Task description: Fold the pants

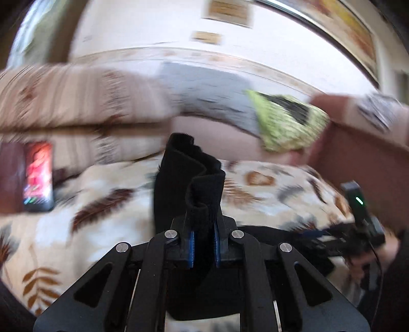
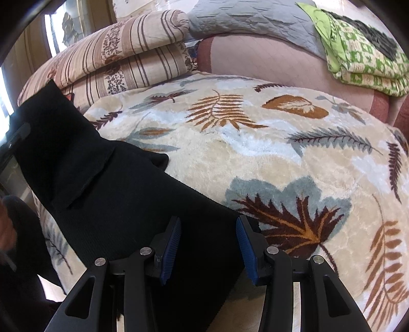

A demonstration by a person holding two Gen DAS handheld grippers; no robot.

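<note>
Left wrist view, motion-blurred: the left tool (image 1: 203, 249) is closed narrow on a bunched fold of the black pants (image 1: 189, 178), the blue pads (image 1: 192, 249) pinching the cloth from both sides. The gathered fabric rises from the jaws toward 12 o'clock, above the leaf-patterned blanket (image 1: 107, 204). At 3 o'clock the right tool (image 1: 358, 229) appears low over the blanket, a green light on its body; its jaws cannot be made out in this view. At 9 o'clock a phone (image 1: 38, 176) with a lit screen lies beside the blanket. Behind, from 10 to 2 o'clock: a striped folded quilt (image 1: 76, 97), a grey quilted cover (image 1: 204, 94) and a green patterned cloth (image 1: 288, 122).

Right wrist view, sharp: the right tool (image 2: 208, 245) stands wide, holding nothing, its blue pads (image 2: 170, 251) apart above the pants (image 2: 127, 204). The black cloth lies on the blanket (image 2: 281, 153) from 6 o'clock toward 9 o'clock, where its far end lifts off the surface toward 10 o'clock. The striped quilt (image 2: 122, 56) sits at 11 o'clock, the grey cover (image 2: 245, 23) at 12 o'clock, the green cloth (image 2: 358, 56) at 1 o'clock.
</note>
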